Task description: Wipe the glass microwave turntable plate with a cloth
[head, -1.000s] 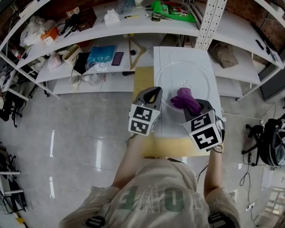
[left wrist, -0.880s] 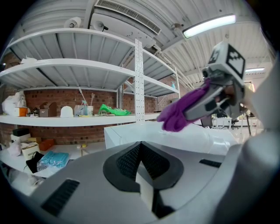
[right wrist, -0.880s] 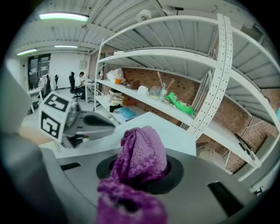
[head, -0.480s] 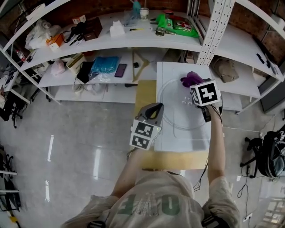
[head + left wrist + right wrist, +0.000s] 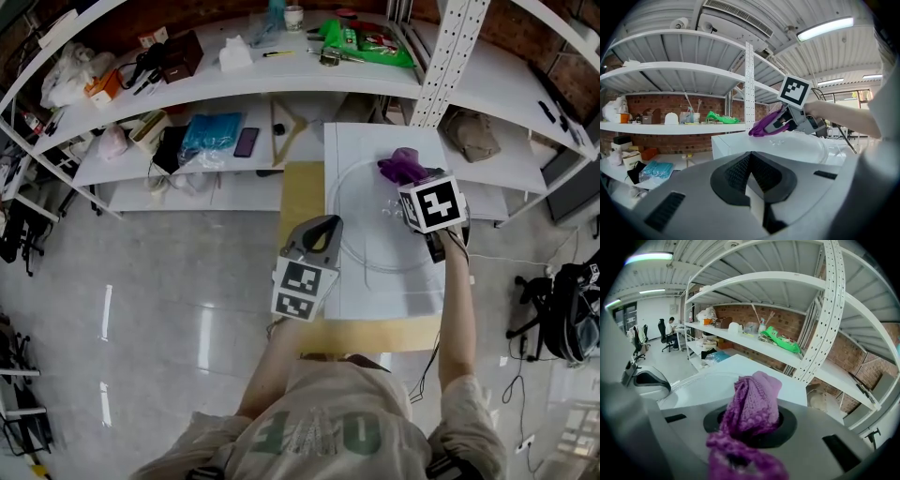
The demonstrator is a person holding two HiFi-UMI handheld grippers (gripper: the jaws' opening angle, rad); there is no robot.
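The clear plate (image 5: 370, 230) is hard to see. The outstretched right gripper (image 5: 412, 184) pinches the purple cloth (image 5: 401, 165). The left gripper (image 5: 322, 225) is closed and empty.

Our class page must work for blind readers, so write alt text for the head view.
Seen from above, the right gripper holds a purple cloth at the far edge of a glass plate on a white table. The left gripper hovers by the plate's left rim.
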